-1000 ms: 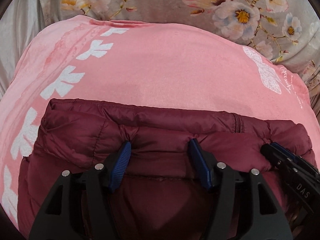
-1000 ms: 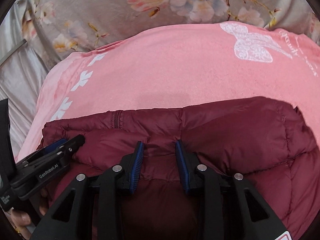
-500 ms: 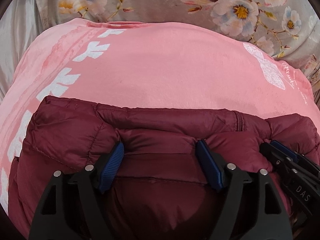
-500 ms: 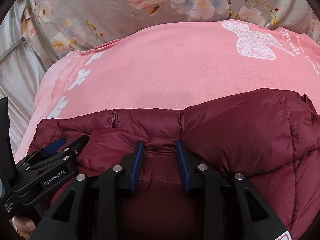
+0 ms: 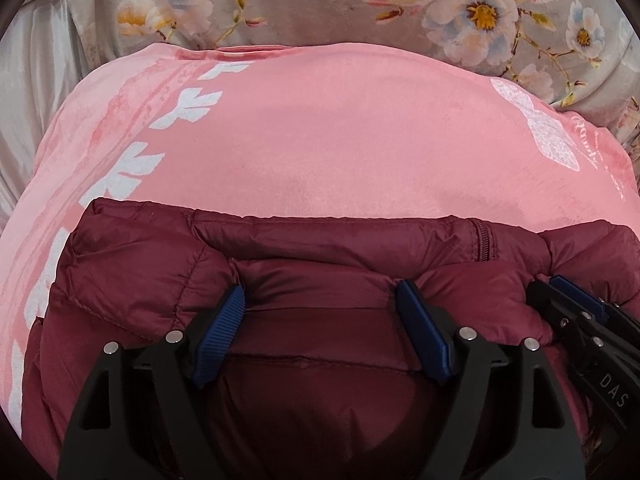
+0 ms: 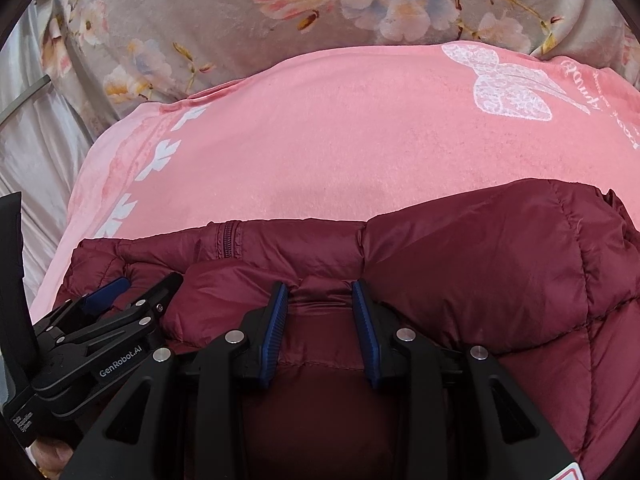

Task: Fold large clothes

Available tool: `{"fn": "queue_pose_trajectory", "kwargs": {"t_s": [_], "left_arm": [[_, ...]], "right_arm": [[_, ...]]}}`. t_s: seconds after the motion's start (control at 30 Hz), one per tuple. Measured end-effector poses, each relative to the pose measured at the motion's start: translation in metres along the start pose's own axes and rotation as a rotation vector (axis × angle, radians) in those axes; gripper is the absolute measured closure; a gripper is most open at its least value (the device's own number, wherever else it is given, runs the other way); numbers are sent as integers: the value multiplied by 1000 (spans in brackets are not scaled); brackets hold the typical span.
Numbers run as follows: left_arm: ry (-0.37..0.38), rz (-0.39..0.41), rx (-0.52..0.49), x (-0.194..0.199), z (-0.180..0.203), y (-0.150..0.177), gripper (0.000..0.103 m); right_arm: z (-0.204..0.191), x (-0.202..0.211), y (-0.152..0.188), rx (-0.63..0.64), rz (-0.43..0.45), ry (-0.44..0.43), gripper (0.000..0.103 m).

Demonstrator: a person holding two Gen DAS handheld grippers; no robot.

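Observation:
A maroon puffer jacket (image 5: 320, 248) lies bunched on a pink blanket (image 5: 320, 140); it also shows in the right wrist view (image 6: 480, 264). My left gripper (image 5: 322, 292) stands wide open, its blue pads pressed into a fold of the jacket. My right gripper (image 6: 320, 294) has its jaws closer together, with a narrow fold of the jacket between them. The right gripper shows at the right edge of the left wrist view (image 5: 560, 292). The left gripper shows at the left of the right wrist view (image 6: 132, 292).
The pink blanket (image 6: 340, 140) has white leaf prints (image 5: 132, 168) and a white lace bow print (image 6: 508, 84). A grey floral bedcover (image 5: 320, 0) lies beyond it. Pale satin fabric (image 5: 32, 80) is at the far left.
My left gripper's jaws have opened wider. The jacket's front fold has moved forward over the pink blanket. My right gripper's jaws have kept the same gap.

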State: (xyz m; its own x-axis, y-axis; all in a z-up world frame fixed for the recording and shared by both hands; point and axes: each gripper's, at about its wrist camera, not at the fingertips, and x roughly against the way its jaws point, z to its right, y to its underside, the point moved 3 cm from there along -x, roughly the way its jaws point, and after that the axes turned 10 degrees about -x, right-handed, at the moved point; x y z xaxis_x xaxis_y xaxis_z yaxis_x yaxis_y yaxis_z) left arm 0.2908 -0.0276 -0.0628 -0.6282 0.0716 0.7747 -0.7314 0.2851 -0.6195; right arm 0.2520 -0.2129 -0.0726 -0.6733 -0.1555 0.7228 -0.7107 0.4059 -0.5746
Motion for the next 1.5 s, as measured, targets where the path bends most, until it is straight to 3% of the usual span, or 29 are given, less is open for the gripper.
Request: {"fn": "queue_pose_trajectory", "kwargs": {"t_s": [0.33, 0.4, 0.43, 0.5, 0.57, 0.7, 0.87, 1.07, 1.5], "left_arm": [[-11, -7, -10, 2, 0, -1, 24], [-20, -10, -11, 8, -2, -1, 23], [-25, -9, -12, 15, -3, 1, 23], [-13, 9, -2, 36, -6, 7, 23], [22, 32, 26, 59, -7, 16, 21], [51, 78, 38, 93, 4, 42, 14], [-12, 61, 11, 86, 19, 69, 14], [-48, 39, -15, 76, 24, 73, 8], [-66, 9, -19, 69, 25, 75, 5]], "right_arm": [[3, 4, -2, -22, 4, -39, 69], [1, 12, -1, -12, 8, -15, 68], [-1, 19, 2, 7, 16, 5, 65], [-7, 44, 12, 62, 71, 43, 45], [-10, 65, 25, 94, 113, 48, 41], [-7, 89, 56, 98, 121, 40, 41], [-1, 85, 82, 105, 127, 77, 41], [-6, 76, 88, 141, 110, 137, 38], [-3, 72, 87, 138, 93, 144, 38]]}}
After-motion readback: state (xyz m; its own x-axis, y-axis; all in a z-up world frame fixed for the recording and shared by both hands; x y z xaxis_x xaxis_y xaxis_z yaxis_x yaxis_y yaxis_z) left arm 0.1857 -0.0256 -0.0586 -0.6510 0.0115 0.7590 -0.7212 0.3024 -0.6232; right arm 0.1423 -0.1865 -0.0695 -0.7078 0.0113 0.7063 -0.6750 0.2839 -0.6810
